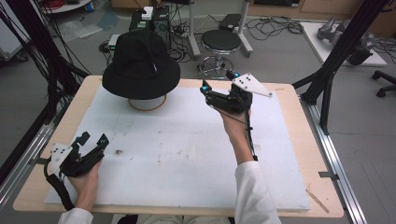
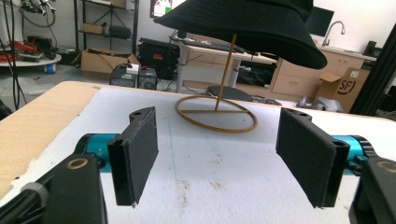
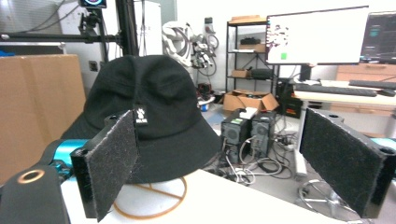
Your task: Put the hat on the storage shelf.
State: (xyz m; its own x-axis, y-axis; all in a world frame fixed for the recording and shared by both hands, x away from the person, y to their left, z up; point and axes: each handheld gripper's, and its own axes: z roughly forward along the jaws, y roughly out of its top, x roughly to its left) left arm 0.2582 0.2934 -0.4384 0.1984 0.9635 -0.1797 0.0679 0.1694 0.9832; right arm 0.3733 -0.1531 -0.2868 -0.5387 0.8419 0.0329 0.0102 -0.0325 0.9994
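A black bucket hat (image 1: pixel 141 65) rests on a thin gold wire stand whose ring base (image 1: pixel 147 102) sits at the far left of the white board. The hat (image 2: pixel 252 25) fills the top of the left gripper view, its stand ring (image 2: pixel 216 115) on the board beyond the jaws. My left gripper (image 1: pixel 93 138) lies low at the near left of the board, open and holding nothing. My right gripper (image 1: pixel 218 80) is raised to the right of the hat, open, with the hat (image 3: pixel 149 121) close ahead of its left jaw.
A white foam board (image 1: pixel 187 154) covers most of the wooden table (image 1: pixel 308 154). Beyond the far edge stand a black stool (image 1: pixel 220 44), computer boxes (image 1: pixel 149 21) and floor cables. Black frame posts (image 1: pixel 343 46) rise at the right.
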